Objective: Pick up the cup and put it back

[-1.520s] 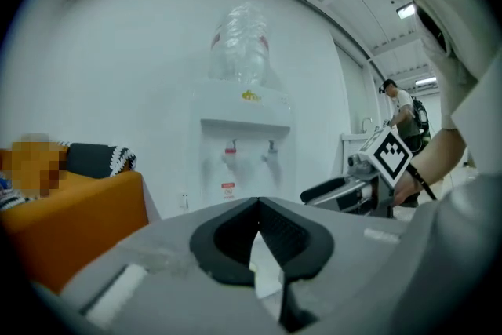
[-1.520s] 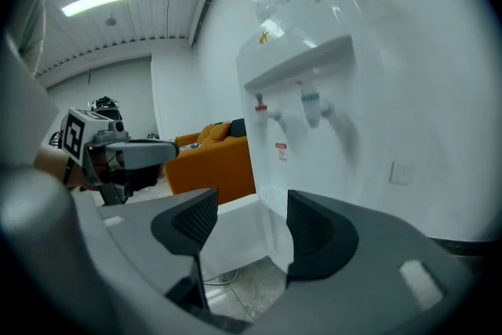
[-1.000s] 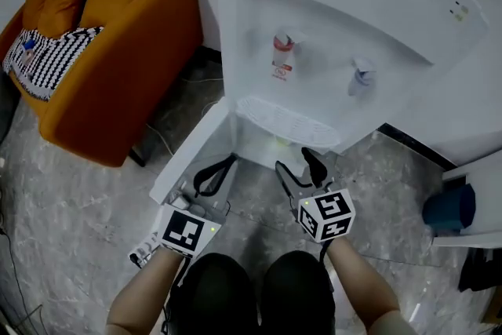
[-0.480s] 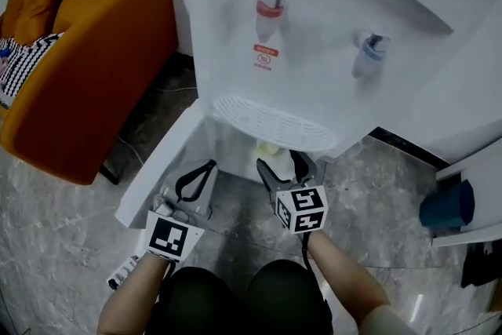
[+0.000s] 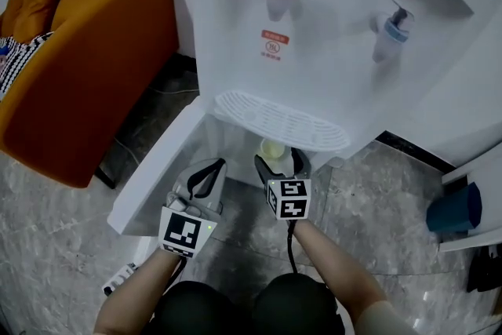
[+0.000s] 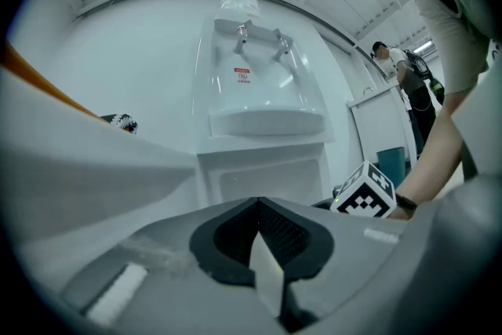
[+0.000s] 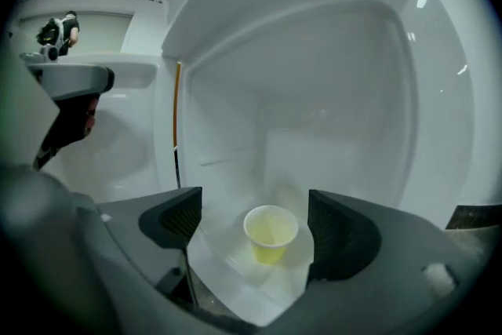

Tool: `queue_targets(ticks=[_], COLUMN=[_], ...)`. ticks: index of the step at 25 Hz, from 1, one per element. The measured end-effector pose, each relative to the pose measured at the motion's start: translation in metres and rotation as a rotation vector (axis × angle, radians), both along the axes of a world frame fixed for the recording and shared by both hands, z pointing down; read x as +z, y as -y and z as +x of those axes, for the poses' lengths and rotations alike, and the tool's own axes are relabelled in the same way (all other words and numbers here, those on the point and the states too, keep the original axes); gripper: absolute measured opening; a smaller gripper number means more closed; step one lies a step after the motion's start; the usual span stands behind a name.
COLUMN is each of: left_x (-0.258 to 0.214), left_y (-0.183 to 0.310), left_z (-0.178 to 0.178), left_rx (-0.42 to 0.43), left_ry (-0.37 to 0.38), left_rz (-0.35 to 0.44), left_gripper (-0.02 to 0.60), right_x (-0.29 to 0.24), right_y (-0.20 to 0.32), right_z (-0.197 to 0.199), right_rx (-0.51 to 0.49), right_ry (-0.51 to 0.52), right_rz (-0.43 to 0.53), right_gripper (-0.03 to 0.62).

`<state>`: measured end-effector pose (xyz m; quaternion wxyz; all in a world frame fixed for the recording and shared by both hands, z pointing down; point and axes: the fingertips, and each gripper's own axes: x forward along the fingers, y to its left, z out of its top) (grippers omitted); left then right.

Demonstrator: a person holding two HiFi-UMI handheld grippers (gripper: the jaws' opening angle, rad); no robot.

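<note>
The yellow cup [image 7: 271, 234] stands upright inside the open lower compartment of the water dispenser [image 5: 329, 35], at 12 o'clock from the right claw [image 7: 255, 225]. That claw's jaws have just been opening and stand wide apart, with the cup just ahead of the gap and untouched. The left claw [image 6: 257, 239], at 9 o'clock of the right one beside the open door [image 5: 153, 172], has its jaws together on nothing.

Upright pale-yellow cup [image 7: 271, 234] inside cabinet
</note>
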<state>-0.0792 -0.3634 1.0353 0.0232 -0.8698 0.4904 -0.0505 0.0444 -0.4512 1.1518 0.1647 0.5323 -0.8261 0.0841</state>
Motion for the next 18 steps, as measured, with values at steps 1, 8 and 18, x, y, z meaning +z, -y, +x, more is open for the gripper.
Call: queue_targets(ticks=[1,8,18], left_x=[0.005,0.038,0.04], left_y=[0.003,0.01,0.013], left_z=[-0.001,-0.005,0.0], left_rx=[0.0,-0.005,0.018], left_ry=[0.019,0.08,0.092], left_rz=[0.006,-0.02,-0.023], left_gripper=[0.002,0.002,0.002], right_x=[0.006,0.045,0.082], right_y=[0.004,0.03,0.046], right_z=[0.0,0.001,0.009], right_rx=[0.008,0.102,0.201], right_ry=[-0.001,-0.039,-0.019], right_rz=[-0.008,-0.077,-0.158], right_gripper=[0.414,0.414,0.396])
